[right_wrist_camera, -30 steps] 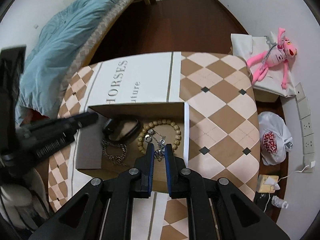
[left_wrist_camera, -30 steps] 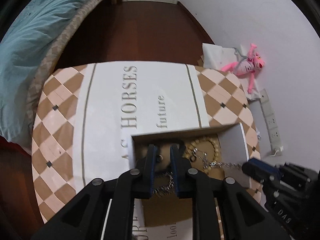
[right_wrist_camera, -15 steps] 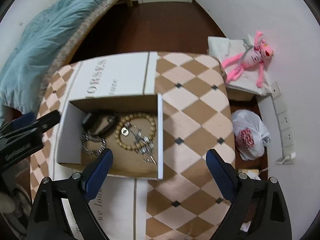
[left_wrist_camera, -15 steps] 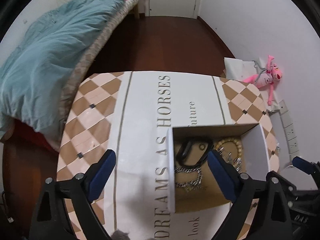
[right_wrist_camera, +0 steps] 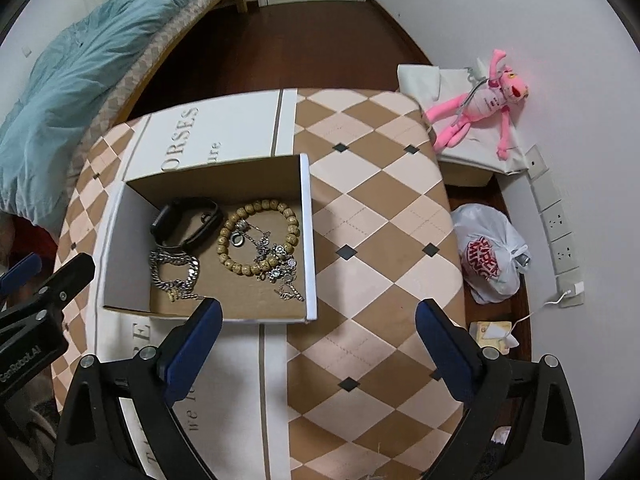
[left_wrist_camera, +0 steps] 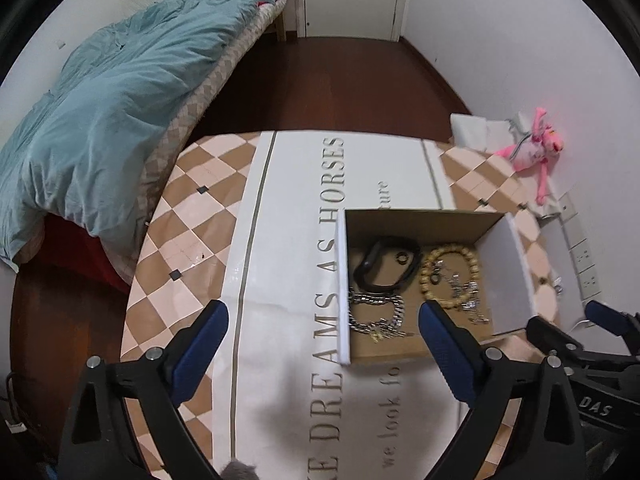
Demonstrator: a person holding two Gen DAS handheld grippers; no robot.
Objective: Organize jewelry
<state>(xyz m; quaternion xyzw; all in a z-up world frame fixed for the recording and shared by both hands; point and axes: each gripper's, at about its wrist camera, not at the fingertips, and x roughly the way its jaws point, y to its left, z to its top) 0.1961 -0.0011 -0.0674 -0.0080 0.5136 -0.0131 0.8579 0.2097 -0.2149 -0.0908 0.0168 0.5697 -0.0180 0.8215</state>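
An open cardboard box point(left_wrist_camera: 342, 280) point(right_wrist_camera: 306, 240) sits on the table. Inside lie a black wristband point(left_wrist_camera: 386, 264) point(right_wrist_camera: 186, 224), a wooden bead bracelet point(left_wrist_camera: 452, 248) point(right_wrist_camera: 260, 205), a silver link chain point(left_wrist_camera: 376, 312) point(right_wrist_camera: 176, 268) and a thin charm chain point(left_wrist_camera: 468, 296) point(right_wrist_camera: 280, 264). My left gripper point(left_wrist_camera: 323, 312) hovers open above the box's near left corner, holding nothing. My right gripper point(right_wrist_camera: 318, 309) hangs over the box's near right corner; its jaws are opening, with nothing between them.
The table wears a brown-and-cream checked cloth point(right_wrist_camera: 380, 240) with a lettered white band. A bed with a teal duvet point(left_wrist_camera: 100, 120) stands at the left. By the right wall are a pink plush toy point(right_wrist_camera: 480, 100), a plastic bag point(right_wrist_camera: 492, 256) and wall sockets point(right_wrist_camera: 556, 220).
Both grippers were shut low over the jewelry in the box. They have opened wide and drawn back and up, and the chains now lie loose in the box.
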